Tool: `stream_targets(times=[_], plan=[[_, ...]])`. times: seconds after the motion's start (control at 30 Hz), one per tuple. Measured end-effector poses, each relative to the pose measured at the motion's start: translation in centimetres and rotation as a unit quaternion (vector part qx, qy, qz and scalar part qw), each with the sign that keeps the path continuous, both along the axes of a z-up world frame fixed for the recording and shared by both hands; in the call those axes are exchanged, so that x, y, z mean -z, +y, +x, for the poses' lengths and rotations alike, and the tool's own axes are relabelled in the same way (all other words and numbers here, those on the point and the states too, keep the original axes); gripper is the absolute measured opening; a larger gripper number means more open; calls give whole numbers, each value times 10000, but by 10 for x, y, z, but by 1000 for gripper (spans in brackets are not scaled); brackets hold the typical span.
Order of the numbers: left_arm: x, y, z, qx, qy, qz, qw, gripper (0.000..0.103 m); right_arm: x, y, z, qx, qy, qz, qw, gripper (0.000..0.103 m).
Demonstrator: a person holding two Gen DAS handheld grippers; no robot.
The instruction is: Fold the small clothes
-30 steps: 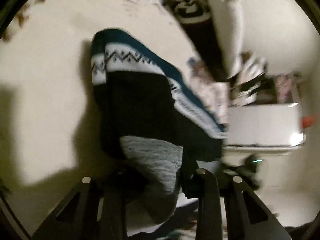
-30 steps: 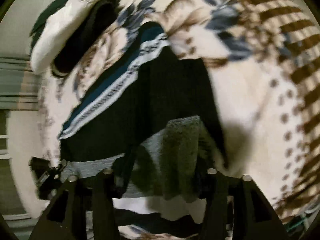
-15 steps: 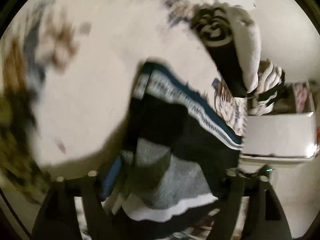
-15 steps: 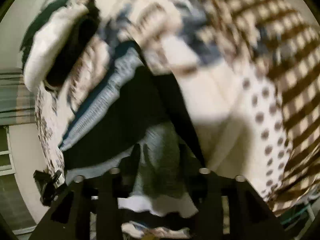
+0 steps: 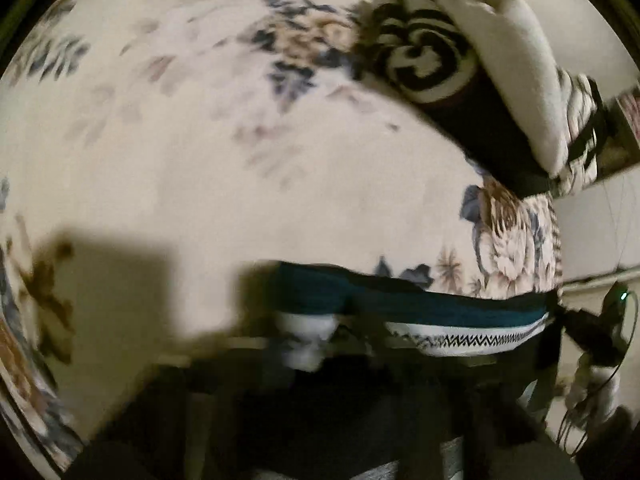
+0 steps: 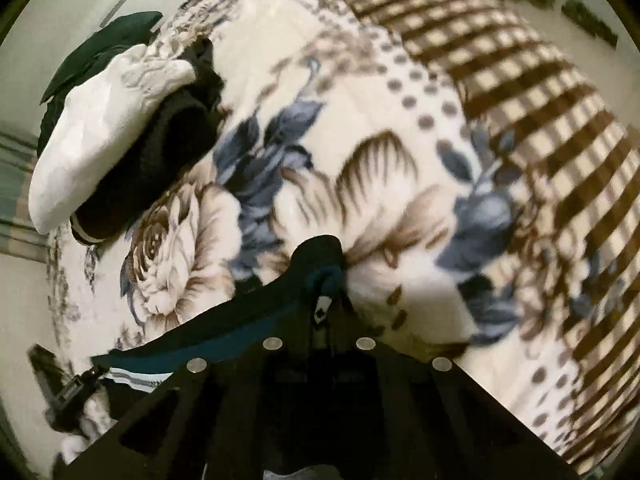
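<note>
A small knit garment, black with a teal band and a white zigzag stripe (image 5: 452, 316), hangs stretched across the bottom of the left wrist view over a floral blanket (image 5: 240, 152). My left gripper is buried under dark cloth at the bottom edge; its fingers do not show clearly. In the right wrist view the same garment (image 6: 224, 332) runs left from my right gripper (image 6: 320, 320), whose jaws stand close together, pinched on the garment's edge. The other gripper (image 6: 68, 392) shows at the garment's far left end.
A stack of folded clothes, white on top of black and striped pieces (image 5: 500, 80), lies at the blanket's far edge; it also shows in the right wrist view (image 6: 112, 136). The blanket has a checked brown border (image 6: 520, 92) on the right.
Both grippers have swung the garment over and toward the camera. The black and grey body that hung in front is now down at the bottom, with the teal band stretched level.
</note>
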State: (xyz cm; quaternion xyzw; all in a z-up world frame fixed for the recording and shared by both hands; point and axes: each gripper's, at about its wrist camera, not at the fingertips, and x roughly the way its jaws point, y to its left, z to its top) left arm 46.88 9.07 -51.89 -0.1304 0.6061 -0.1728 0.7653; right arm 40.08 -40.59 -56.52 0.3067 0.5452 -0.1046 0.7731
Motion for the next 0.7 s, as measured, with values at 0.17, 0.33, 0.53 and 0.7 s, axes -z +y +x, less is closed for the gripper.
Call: stream_targets(times=[0.17,0.33,0.53,0.7], plan=[[-10,-13,11,85,-204,88,9997,11,-15,-8,-20,339,-103,-301,9989,7],[7,-21,27,174,-10,296,9994,12,-9,-19,-33,538,41,-342,9980,7],[-9,-8,18,-17,41,293,9996,15,0,-21,-27,453,279,32,9986,38],[-56,-6,-24,-218,-469,857,9950,88,-35,-14,-94,425,31,87,9991,71]])
